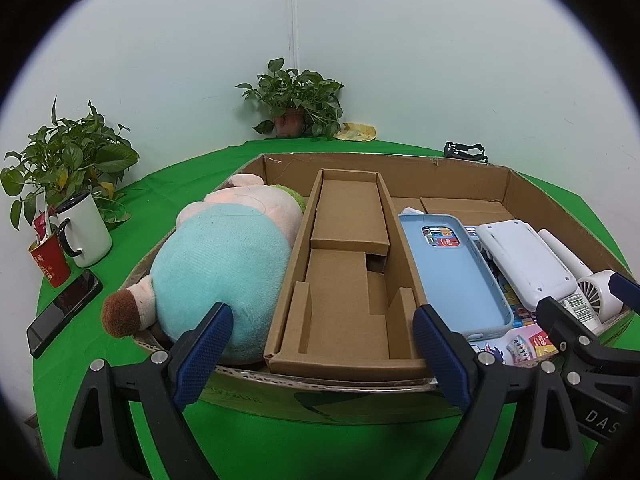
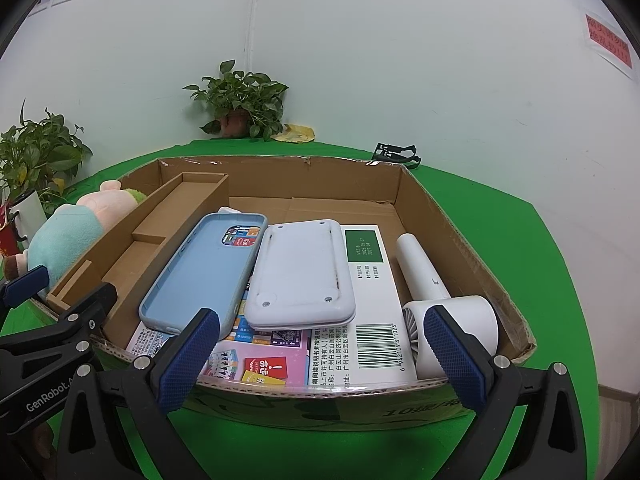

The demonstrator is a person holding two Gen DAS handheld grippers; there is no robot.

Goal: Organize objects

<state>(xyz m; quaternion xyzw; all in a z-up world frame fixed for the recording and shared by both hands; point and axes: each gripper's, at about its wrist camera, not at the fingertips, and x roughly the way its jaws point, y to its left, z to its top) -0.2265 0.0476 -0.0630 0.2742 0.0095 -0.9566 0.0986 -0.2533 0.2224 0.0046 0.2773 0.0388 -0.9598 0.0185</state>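
A green cloth is covering the tabletop point(image 1: 168, 184), smooth and a little shiny. On it a wide, shallow cardboard box point(image 2: 452, 224) is standing, with rough corrugated edges. At its left side a soft plush toy point(image 1: 224, 268) with a fuzzy turquoise body and pink head is lying, bulging over the box wall. Beside it a long, narrow cardboard insert point(image 1: 348, 264) with folded steps is sitting in the middle. In the right part a flat printed carton point(image 2: 372, 300) is lying, and on it a white plastic device point(image 2: 300, 276) with rounded corners, a matte light-blue phone case point(image 2: 208, 268) leaning partly on the insert, and a white handheld fan point(image 2: 436, 296) with a round head.

The left gripper point(image 1: 324, 344) is hovering at the near edge of the box, its jaws spread wide and holding nothing. The right gripper point(image 2: 320, 348) is doing the same over the near right edge, jaws spread, empty.
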